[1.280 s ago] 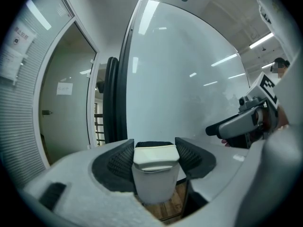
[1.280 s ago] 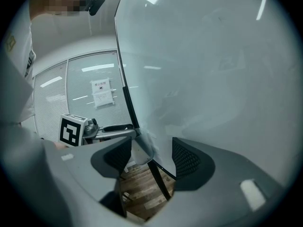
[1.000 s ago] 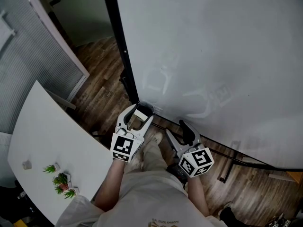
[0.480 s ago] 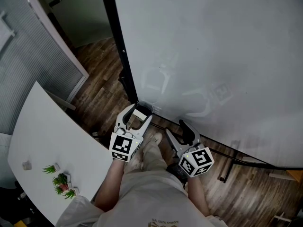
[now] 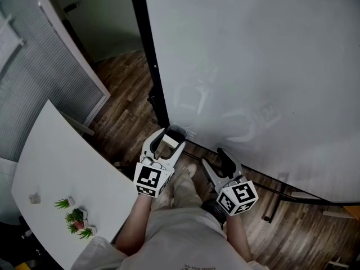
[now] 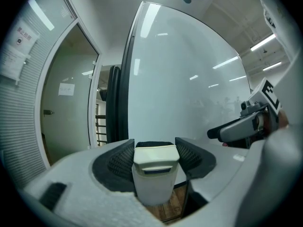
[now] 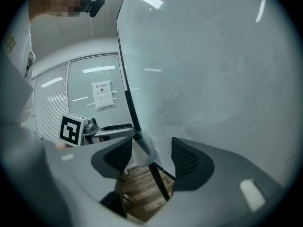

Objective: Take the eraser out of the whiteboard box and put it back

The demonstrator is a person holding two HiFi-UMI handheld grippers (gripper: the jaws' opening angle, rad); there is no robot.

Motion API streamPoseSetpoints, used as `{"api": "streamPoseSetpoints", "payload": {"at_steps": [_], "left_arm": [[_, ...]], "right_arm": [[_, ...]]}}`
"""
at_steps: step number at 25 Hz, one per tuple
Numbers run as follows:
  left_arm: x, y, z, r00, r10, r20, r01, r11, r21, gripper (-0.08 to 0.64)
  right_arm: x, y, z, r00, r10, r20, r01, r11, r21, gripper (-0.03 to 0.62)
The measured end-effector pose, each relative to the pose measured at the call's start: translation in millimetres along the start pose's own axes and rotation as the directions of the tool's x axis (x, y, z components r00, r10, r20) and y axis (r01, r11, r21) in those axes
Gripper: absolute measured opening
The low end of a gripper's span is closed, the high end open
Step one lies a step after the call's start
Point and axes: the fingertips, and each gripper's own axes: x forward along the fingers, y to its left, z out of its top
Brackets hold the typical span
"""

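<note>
A white eraser (image 5: 165, 141) sits between the jaws of my left gripper (image 5: 167, 137), which is shut on it just in front of the whiteboard's lower left corner. In the left gripper view the eraser (image 6: 155, 171) stands upright with both black pads (image 6: 119, 160) against its sides. The small translucent whiteboard box (image 5: 179, 131) hangs on the board's bottom edge, right beyond the left gripper's tips. My right gripper (image 5: 212, 157) hovers beside it to the right, open and holding nothing. In its own view, the right gripper (image 7: 150, 155) shows the box (image 7: 142, 152) through the gap.
The big whiteboard (image 5: 270, 66) fills the right side, with its black frame post (image 5: 152, 55) on the left and a stand foot (image 5: 270, 207) on the wood floor. A white table (image 5: 50, 167) with small plants (image 5: 76, 218) lies at the left. The person's legs are below.
Both grippers hold the same pose and the eraser stays gripped. Only the head view has shifted a little.
</note>
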Motion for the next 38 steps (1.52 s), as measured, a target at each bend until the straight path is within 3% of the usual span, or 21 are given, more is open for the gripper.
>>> {"api": "streamPoseSetpoints", "payload": {"at_steps": [38], "left_arm": [[-41.9, -7.0, 45.8, 0.995, 0.005, 0.097, -0.007, 1.0, 0.024, 0.264]], "right_arm": [[-20.6, 31.7, 15.7, 0.999, 0.014, 0.053, -0.012, 0.999, -0.046, 0.261]]}}
